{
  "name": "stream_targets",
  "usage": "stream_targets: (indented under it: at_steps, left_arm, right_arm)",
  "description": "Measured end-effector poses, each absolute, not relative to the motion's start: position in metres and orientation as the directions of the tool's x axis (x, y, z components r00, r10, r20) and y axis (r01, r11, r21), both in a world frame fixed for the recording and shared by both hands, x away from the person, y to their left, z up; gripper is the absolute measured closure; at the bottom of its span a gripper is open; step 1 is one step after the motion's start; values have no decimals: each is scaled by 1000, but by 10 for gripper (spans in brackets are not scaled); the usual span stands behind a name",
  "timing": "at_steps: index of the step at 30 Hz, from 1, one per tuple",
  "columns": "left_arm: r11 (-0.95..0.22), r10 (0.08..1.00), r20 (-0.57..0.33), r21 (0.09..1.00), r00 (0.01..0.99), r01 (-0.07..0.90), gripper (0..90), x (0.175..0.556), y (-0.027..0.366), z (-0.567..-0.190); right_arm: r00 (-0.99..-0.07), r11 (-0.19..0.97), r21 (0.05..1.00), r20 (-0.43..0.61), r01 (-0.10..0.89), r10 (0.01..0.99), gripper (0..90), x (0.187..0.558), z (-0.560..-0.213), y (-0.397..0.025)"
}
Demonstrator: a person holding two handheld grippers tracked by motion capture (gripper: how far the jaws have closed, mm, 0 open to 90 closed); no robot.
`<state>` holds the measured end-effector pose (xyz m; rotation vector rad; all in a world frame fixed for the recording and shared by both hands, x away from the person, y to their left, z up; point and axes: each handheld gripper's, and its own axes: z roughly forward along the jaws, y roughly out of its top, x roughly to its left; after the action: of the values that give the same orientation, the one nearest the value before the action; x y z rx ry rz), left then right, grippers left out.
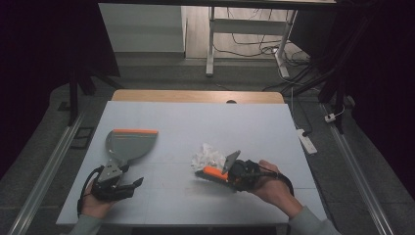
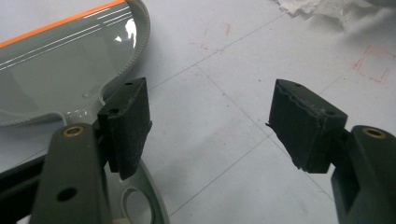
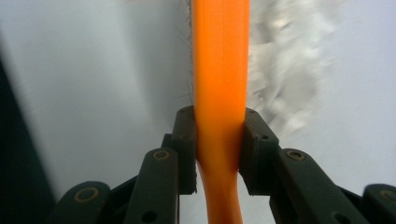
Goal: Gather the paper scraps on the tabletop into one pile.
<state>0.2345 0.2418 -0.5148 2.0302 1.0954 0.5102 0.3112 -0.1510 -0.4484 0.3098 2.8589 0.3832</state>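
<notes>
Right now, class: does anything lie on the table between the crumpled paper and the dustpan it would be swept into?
Nothing visible does. The table is bare between the crumpled paper and the dustpan. The brush, held in the right gripper, sits on the paper's near side.

The right claw point(image 3: 218, 149) is clamped on an orange handle point(image 3: 220, 70) that runs straight up the view, white crumpled paper point(image 3: 289, 70) blurred beside it on the counter point(image 3: 93, 84).

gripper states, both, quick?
Left gripper: open, holding nothing, jaws beside the dustpan handle.
Right gripper: shut on the orange brush handle.
</notes>
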Motion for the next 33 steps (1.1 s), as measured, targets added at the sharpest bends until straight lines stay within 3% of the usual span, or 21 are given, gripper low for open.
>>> stream_targets:
  at_steps: [4,9,16,20,25,28,33]
  left_arm:
    - [-339,835,-11,778,550,530,302,234,243,-515]
    - [-340,834,-12,777,552,530,302,234,243,-515]
    - [-345,831,-8,777,556,527,302,233,240,-514]
    - [-343,833,-10,776,554,530,302,234,241,-515]
    - [-344,832,-10,775,554,530,302,234,241,-515]
    - [-343,833,-10,774,553,532,302,234,241,-515]
    - [-346,832,-8,775,555,529,302,234,240,-515]
  right_arm:
    - [-939,926,319,-206,200,274,706,334,-451,-144]
    - [-929,883,416,-188,218,318,707,331,-435,-148]
    - [-867,761,560,-142,328,479,706,325,-398,-185]
    - [-788,712,535,-128,456,602,706,334,-402,-206]
    - [-670,622,454,-71,638,739,706,350,-432,-222]
    - [-652,613,419,-64,670,756,706,356,-446,-218]
    - [-661,592,446,-2,671,750,706,365,-450,-198]
